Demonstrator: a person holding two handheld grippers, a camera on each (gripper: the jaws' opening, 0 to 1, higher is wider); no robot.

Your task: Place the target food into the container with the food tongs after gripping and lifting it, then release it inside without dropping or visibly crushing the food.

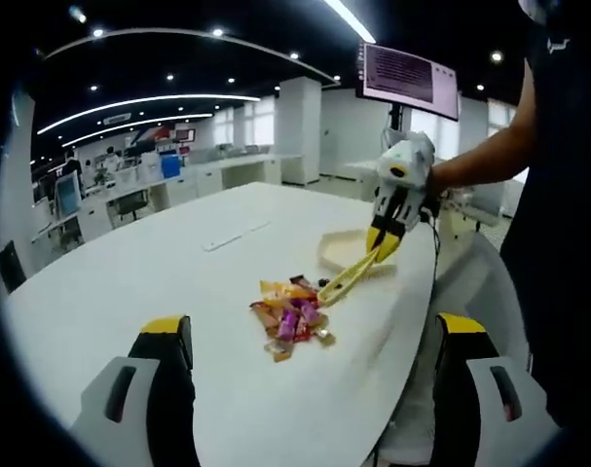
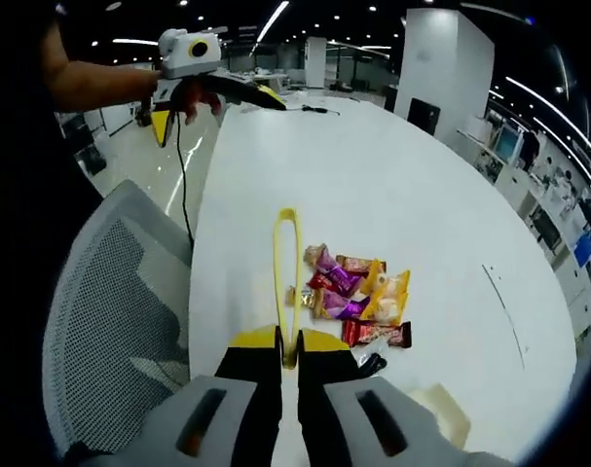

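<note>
Bright foil and plastic wrappers, purple, red, orange and yellow, make up the pile of snacks (image 1: 293, 319) lying loose on the white table (image 1: 129, 282); in the right gripper view the same pile (image 2: 358, 297) sits just right of the tongs. None of the packets is lifted or gripped, so the target food rests on the tabletop, and which packet is meant cannot be told.

The yellow food tongs (image 2: 286, 282) are pinched at their hinge end between the pressed-together jaws of the right gripper (image 2: 289, 362). Their arms run forward to a closed loop whose tip lies beside the pile, on its left, with nothing between the arms. In the left gripper view the tongs (image 1: 351, 277) slant down from the right gripper (image 1: 387, 233) to the far-right edge of the pile.

The pale container (image 1: 346, 249) sits on the table just beyond the pile, under the tongs, and looks empty as far as can be seen; its corner (image 2: 439, 411) shows near the right gripper.

The left gripper (image 1: 310, 379) hangs above the near edge of the table with its jaws spread wide, holding nothing.

By this reading the tongs are in hand but gripping, lifting, carrying and release inside the container are all not yet done.

A grey mesh chair (image 2: 115, 302) stands at the table's left side.
</note>
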